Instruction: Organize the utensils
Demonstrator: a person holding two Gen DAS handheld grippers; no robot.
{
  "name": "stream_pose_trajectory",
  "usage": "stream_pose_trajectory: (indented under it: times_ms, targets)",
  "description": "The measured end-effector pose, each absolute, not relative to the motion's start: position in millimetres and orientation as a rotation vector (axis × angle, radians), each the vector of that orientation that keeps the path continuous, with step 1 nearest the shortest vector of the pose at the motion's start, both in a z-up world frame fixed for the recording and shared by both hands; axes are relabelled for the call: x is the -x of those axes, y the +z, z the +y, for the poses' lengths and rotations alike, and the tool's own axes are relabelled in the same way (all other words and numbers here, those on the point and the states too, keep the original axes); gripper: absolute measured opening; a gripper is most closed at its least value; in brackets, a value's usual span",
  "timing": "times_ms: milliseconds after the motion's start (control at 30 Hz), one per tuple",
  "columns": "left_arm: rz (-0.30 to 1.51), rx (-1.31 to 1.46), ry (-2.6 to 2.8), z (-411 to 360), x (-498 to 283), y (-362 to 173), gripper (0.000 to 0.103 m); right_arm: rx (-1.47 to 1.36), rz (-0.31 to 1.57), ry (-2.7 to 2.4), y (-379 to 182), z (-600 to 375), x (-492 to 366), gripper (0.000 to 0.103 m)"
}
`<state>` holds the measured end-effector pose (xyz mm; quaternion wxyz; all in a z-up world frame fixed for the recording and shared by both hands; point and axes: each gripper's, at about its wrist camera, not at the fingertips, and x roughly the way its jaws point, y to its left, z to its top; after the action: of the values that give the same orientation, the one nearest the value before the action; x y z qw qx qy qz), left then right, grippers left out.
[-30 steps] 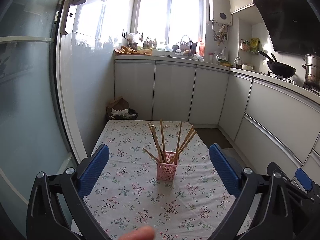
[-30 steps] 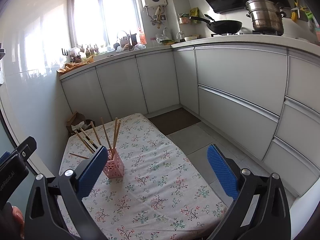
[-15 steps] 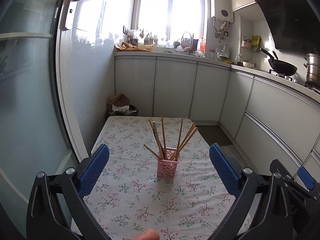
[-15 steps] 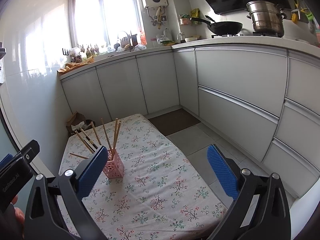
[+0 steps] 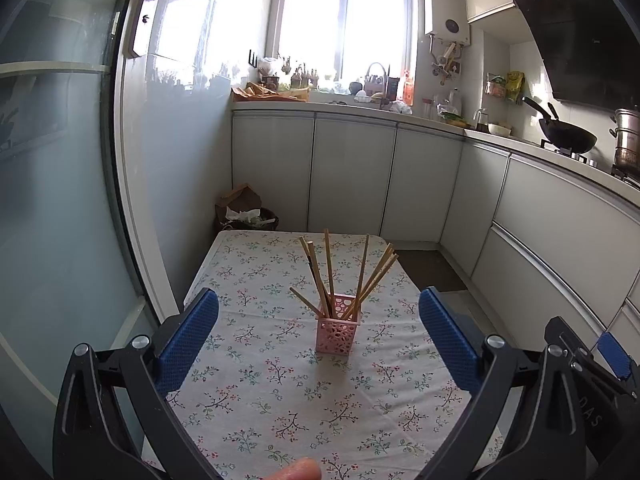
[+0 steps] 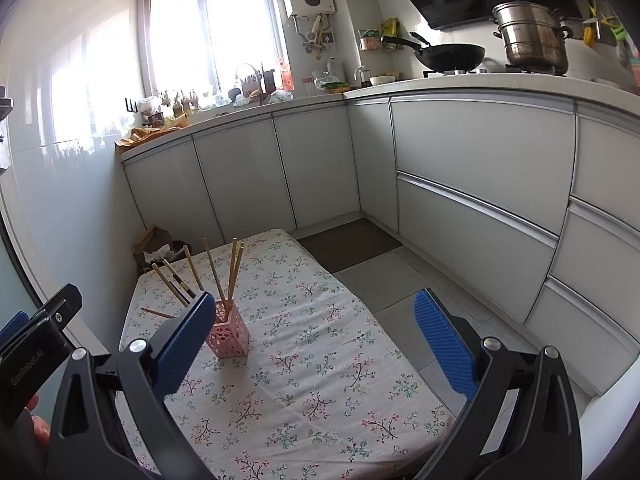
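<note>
Left hand-held gripper (image 5: 318, 322) is spread wide and holds nothing, hovering over the near end of the counter (image 5: 256, 396) with its floral cloth. Right hand-held gripper (image 6: 314, 330) is also wide and holds nothing. Pink holder (image 5: 338, 330) stands upright mid-counter, centred in the left view and just behind the left finger in the right view. Wooden chopsticks (image 5: 329, 270) fan out of it, all leaning.
</note>
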<state>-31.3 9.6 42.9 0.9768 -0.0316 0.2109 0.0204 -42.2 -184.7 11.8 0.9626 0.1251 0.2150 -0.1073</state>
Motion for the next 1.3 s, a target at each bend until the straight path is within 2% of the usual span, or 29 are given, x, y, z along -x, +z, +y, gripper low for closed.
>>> stream_pose_trajectory:
  times_ms: [1300]
  targets:
    - [0.449,0.061,0.051,10.5,26.1,35.3,0.096,-0.254,0.448,-0.211,9.4,-187.9,40.8,0.097]
